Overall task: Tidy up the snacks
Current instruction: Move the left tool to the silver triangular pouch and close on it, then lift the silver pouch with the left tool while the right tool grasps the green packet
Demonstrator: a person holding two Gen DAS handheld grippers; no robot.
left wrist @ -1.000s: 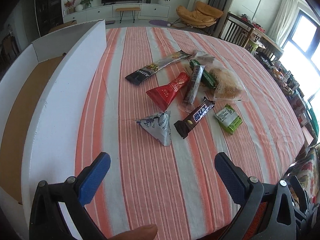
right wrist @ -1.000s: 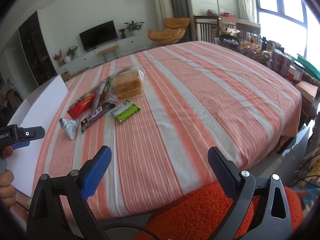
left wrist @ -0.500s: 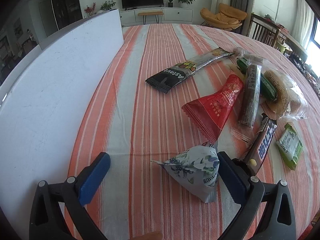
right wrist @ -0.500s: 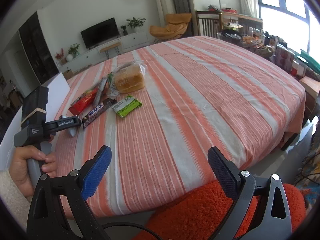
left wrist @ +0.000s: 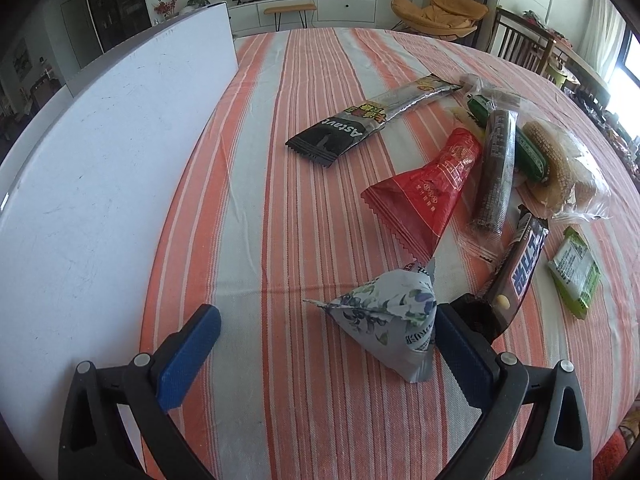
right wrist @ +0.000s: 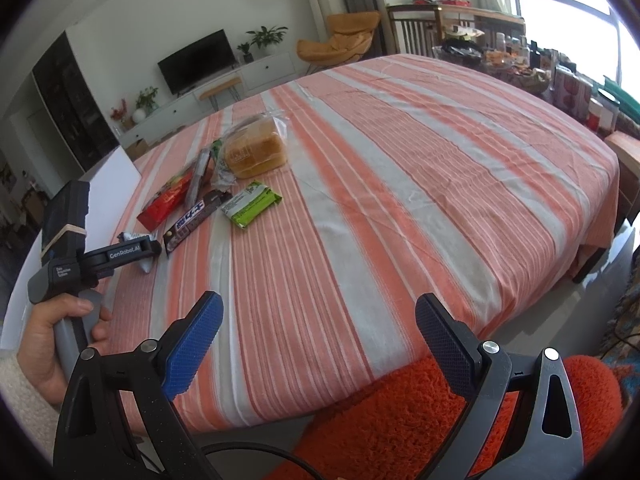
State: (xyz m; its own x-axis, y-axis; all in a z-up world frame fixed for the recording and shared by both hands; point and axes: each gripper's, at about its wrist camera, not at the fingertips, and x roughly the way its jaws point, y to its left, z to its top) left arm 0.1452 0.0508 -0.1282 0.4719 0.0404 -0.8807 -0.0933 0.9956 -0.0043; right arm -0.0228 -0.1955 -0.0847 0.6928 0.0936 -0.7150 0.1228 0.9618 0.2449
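Several snacks lie on the striped tablecloth. A grey floral triangular packet sits between the fingertips of my open left gripper, close to the right finger. Beyond it lie a red pouch, a black Astavt bar, a brown stick, a dark chocolate bar, a green packet and bagged bread. My right gripper is open and empty over the table's near edge. It sees the left gripper at the triangular packet.
A white box wall runs along the table's left side. An orange fuzzy seat is below the table's near edge. Chairs and a cluttered side table stand at the far right.
My left gripper has moved forward and down to the triangular packet, which now lies between its open fingers. The right gripper has barely moved.
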